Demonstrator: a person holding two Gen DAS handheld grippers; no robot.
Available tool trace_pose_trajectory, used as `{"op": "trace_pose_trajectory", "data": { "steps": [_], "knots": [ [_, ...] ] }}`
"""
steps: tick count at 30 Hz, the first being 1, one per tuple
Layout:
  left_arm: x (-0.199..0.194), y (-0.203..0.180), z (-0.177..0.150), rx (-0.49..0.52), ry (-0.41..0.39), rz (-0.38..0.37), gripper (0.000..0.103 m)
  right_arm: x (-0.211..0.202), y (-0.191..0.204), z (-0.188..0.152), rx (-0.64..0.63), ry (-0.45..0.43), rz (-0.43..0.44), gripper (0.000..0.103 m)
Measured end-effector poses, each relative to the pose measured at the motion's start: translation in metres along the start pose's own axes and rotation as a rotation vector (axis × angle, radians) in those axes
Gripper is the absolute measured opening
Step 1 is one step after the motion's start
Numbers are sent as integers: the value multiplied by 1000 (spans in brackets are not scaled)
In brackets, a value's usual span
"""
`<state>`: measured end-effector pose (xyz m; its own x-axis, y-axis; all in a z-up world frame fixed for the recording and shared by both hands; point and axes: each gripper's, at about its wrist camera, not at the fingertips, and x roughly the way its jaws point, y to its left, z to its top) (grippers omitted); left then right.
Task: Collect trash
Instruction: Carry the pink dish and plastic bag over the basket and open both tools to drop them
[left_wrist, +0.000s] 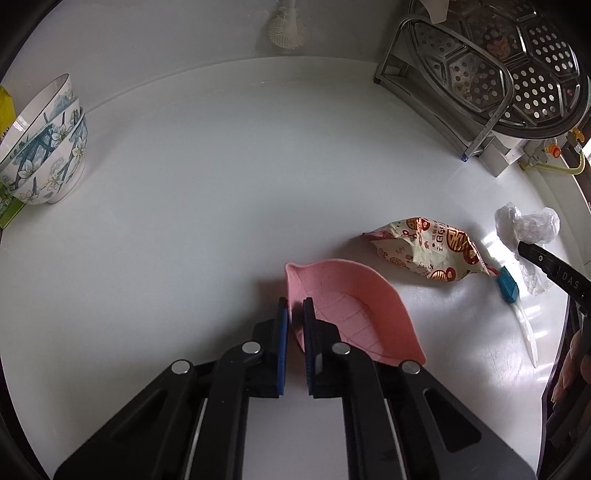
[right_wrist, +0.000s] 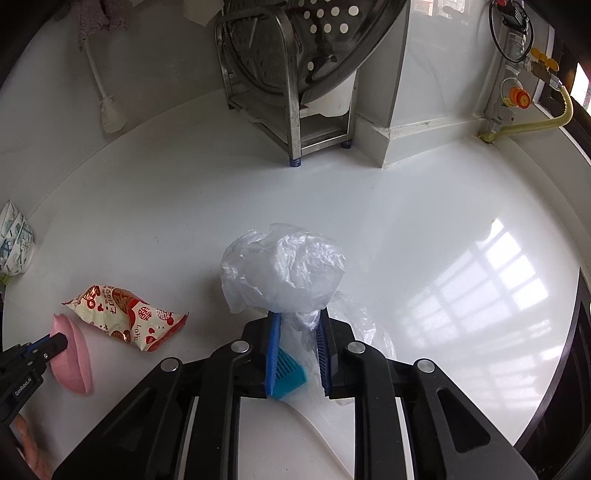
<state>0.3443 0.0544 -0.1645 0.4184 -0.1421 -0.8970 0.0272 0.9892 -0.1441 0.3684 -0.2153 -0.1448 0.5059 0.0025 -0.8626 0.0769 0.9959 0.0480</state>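
A pink leaf-shaped dish lies on the white counter, and my left gripper is shut on its near rim, one finger inside and one outside. From the right wrist view the same dish and left gripper sit at the far left. A crumpled clear plastic bag bulges above my right gripper, whose blue pads pinch its lower part. A printed snack wrapper lies between the dish and the bag. The bag also shows at the right edge of the left wrist view.
A blue-headed silicone brush lies under the right gripper. Stacked floral bowls stand at the left. A metal rack with a perforated steamer tray stands at the back, a white dish brush hangs on the wall, and a yellow gas hose is at the right.
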Motion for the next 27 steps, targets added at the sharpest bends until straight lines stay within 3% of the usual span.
{"op": "trace_pose_trajectory", "data": {
  "steps": [9, 27],
  "knots": [
    [-21, 6, -9, 60, 4, -49, 5, -40, -7, -13, 64, -50, 30, 17],
    [-76, -19, -76, 233, 19, -141, 5, -126, 3, -118, 174, -89, 61, 17]
  ]
}}
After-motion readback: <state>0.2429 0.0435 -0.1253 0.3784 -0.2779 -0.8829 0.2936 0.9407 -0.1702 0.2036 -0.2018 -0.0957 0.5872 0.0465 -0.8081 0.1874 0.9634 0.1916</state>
